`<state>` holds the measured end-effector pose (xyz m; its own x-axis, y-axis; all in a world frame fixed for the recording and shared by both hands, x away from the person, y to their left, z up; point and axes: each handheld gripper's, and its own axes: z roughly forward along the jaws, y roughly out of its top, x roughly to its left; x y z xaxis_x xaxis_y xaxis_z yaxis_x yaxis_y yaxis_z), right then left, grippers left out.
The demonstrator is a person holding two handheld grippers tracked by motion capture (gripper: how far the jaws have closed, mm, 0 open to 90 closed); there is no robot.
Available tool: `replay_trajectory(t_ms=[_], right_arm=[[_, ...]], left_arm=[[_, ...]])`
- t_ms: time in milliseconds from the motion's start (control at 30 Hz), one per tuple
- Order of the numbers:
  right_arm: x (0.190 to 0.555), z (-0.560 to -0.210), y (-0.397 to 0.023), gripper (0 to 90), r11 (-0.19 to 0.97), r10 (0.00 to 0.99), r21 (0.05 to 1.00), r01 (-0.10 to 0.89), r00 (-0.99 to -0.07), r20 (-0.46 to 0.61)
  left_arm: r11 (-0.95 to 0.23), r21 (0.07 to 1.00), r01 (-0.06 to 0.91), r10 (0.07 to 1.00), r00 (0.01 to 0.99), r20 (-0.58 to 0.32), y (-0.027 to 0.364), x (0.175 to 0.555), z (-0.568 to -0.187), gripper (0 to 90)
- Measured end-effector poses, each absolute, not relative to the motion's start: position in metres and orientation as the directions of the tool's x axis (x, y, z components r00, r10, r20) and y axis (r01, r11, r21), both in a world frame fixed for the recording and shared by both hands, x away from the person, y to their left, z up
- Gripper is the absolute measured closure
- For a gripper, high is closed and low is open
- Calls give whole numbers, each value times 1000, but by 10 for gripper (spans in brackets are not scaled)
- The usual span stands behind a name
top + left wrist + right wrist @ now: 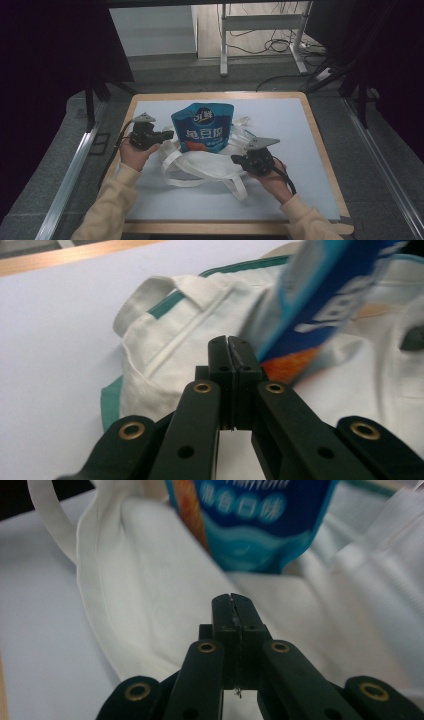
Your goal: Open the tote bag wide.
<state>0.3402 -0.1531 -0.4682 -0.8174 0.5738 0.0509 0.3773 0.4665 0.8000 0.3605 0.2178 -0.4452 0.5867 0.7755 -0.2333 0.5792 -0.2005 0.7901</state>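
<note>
While the person leans in from the near edge of the table (pixel 320 150), both forearms in cream sleeves reach forward over the pale mat that covers the wooden top. A white cloth tote bag (pixel 200 162) lies crumpled near the middle of the mat, its long handles looping toward the person, and a blue snack pouch (pixel 202 127) stands upright in or on the bag's far part, printed side facing this way. The left gripper (pixel 167 134) is held just beside the pouch's left edge, pointing toward it, with its grey three-cornered plate on top. In the left gripper view its two black jaws are pressed flat together with nothing between them (pixel 231 347), hovering over the bag's seamed, green-trimmed edge, the pouch tilted and blurred just beyond. The right gripper (pixel 235 159) sits low over the bag's right side, near the pouch's lower right corner. In the right gripper view its jaws likewise meet tip to tip with no cloth caught in them (pixel 234 602), the white fabric spread beneath and the pouch's blue bottom straight ahead. A dark cable trails back from each gripper along the wrists.
</note>
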Motion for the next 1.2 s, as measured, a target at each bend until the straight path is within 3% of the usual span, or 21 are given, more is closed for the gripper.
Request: replay_trajectory(t_ms=[300,567,1200], right_arm=[[370,-443,-159,889,452,629,803,389,-777,23],[398,-449,-144,889,483,639,766,425,-769,24],[437,-473,-140,889,480,723,704,524,-691,21]], left_arm=[[-241,792,561,738,636,-226,209,337,-447,900],[-285,738,612,723,643,-254,200,342,-469,900],[-298,705,644,710,643,-287,206,327,-493,900]])
